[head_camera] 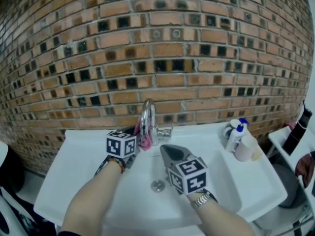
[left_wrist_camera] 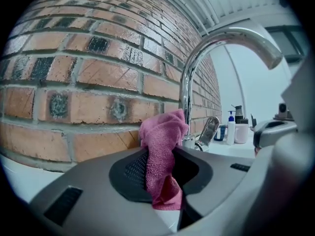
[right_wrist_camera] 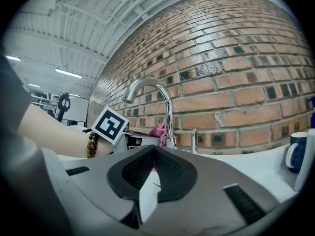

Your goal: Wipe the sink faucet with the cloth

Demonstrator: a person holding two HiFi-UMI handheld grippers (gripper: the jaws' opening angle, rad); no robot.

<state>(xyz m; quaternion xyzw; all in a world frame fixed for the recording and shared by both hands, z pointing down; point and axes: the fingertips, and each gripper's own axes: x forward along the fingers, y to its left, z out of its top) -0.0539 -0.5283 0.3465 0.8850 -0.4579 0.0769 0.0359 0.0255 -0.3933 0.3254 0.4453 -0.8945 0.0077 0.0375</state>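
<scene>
Right now my left tongs [head_camera: 135, 146] clench the pink cloth [left_wrist_camera: 161, 141] just beside the faucet [head_camera: 147, 117] base. My right tongs [right_wrist_camera: 154, 150] are clenched, empty, over the sink [head_camera: 74, 173]. Wiping looks barely begun, with spout and lever [head_camera: 165, 131] still to do.

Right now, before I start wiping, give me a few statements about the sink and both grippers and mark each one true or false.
1. The left gripper has a pink cloth in its jaws. True.
2. The right gripper has its jaws wide open. False: they are shut, with nothing between them.
3. The cloth hangs over the top of the faucet spout. False: it sits low, by the faucet's base, gripped in the left jaws.
4. A bottle with a blue pump stands on the right side of the sink. True.
</scene>
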